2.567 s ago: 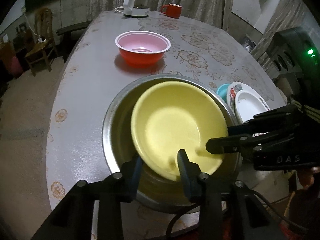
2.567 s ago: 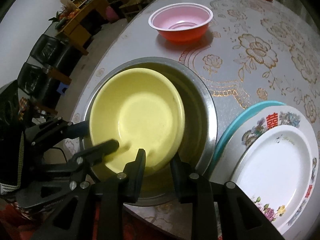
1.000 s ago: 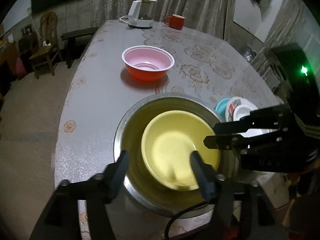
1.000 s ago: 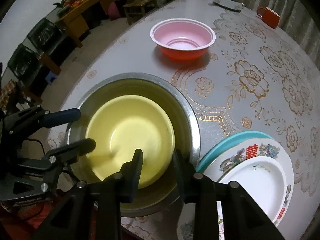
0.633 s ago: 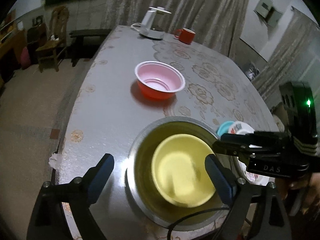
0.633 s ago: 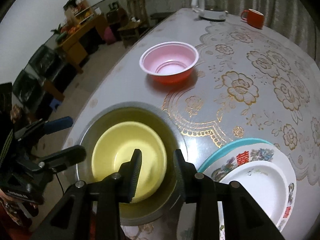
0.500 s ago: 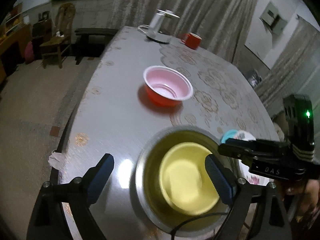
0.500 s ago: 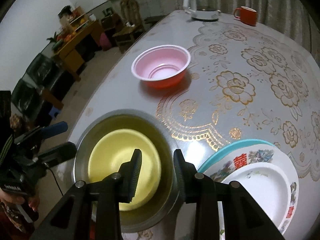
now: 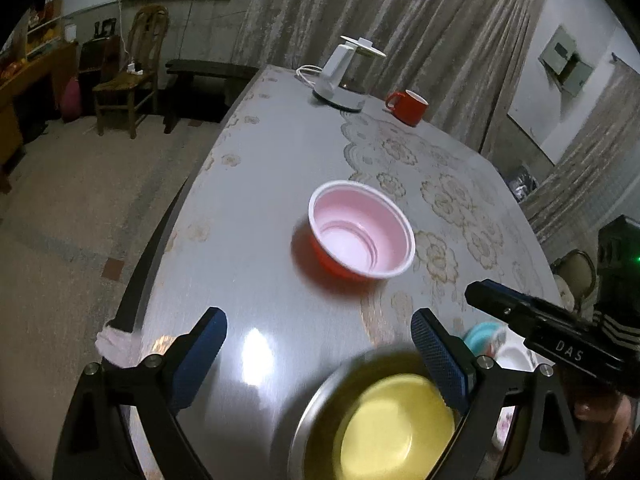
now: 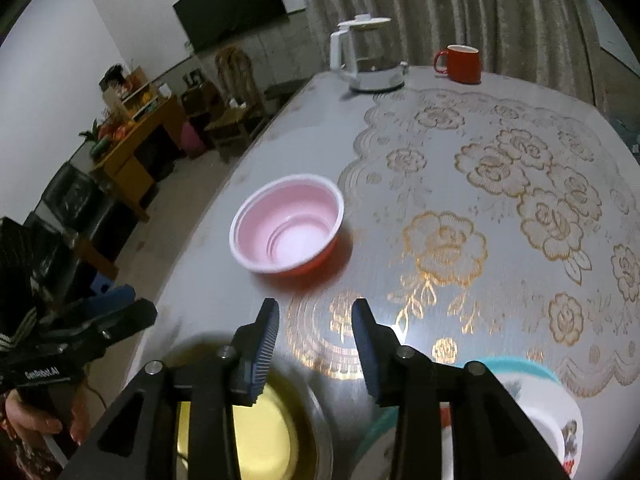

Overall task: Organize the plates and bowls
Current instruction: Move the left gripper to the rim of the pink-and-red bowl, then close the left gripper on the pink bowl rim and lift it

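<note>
A yellow bowl [image 9: 394, 426] sits inside a large steel bowl [image 9: 316, 404] at the table's near edge; both show in the right wrist view, the yellow bowl [image 10: 260, 436] within the steel bowl [image 10: 320, 440]. A red bowl with a pink inside [image 9: 362, 234] stands farther out on the table, also in the right wrist view [image 10: 288, 228]. A stack of plates [image 10: 552, 420] lies near right. My left gripper [image 9: 320, 338] is open wide and empty, raised above the table. My right gripper [image 10: 316, 320] is open and empty, also raised.
A white kettle [image 9: 344, 76] and a red mug [image 9: 408, 106] stand at the table's far end. The table [image 10: 500, 200] carries a gold flower pattern. A pink cloth [image 9: 118, 342] hangs at the left table edge. Chairs and a cabinet stand on the left floor.
Both grippers let go of the yellow bowl, now resting in the steel bowl. Both rose and pulled back; the left opened wide. The red bowl now lies ahead of both.
</note>
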A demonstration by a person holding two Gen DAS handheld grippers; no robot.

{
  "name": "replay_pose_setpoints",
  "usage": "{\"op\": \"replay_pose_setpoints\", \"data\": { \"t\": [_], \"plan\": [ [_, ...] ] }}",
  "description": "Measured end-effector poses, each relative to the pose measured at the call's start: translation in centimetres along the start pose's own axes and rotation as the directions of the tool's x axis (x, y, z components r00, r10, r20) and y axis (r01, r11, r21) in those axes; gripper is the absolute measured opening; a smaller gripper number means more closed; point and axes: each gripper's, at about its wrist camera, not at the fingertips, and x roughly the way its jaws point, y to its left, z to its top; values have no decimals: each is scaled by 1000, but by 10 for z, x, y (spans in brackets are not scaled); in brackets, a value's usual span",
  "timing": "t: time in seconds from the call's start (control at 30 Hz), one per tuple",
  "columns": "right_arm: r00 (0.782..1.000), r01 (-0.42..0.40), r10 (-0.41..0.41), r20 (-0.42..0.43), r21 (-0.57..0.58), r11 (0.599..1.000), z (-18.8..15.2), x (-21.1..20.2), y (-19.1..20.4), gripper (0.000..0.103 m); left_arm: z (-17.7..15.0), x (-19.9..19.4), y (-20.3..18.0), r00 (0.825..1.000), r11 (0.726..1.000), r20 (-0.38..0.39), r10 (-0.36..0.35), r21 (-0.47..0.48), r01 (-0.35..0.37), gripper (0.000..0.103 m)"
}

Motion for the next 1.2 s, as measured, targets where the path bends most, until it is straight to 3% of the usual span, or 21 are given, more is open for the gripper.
{"op": "replay_pose_setpoints", "data": {
  "t": [0.17, 0.33, 0.47, 0.63, 0.77, 0.9, 1.07, 1.2],
  "plan": [
    [1000, 11, -11, 4, 46, 999, 17, 18, -7, 38, 18, 22, 1, 1000, 1000, -4, 21, -16, -21, 94],
    [999, -24, 29, -34, 138, 990, 31, 43, -19, 38, 32, 43, 5, 999, 999, -23, 47, -23, -48, 94],
    [998, -4, 14, -62, 160, 987, 38, 64, -23, 38, 39, 63, 9, 995, 996, -50, 86, -26, -87, 91],
    [996, -29, 44, -82, 180, 983, 44, 83, -27, 38, 42, 82, 9, 993, 997, -80, 82, -7, -82, 87],
    [994, -38, 57, -97, 196, 980, 45, 95, -30, 38, 44, 90, 7, 992, 997, -102, 76, 3, -77, 80],
    [992, -52, 73, -102, 191, 980, 45, 102, -28, 38, 47, 98, 3, 989, 997, -122, 79, 26, -76, 64],
    [989, -76, 97, -110, 179, 981, 44, 107, -24, 20, 48, 108, -2, 985, 994, -143, 92, 69, -83, 43],
    [989, -78, 98, -114, 163, 984, 42, 108, -21, 17, 46, 109, -9, 986, 991, -133, 96, 108, -82, 27]
  ]
}}
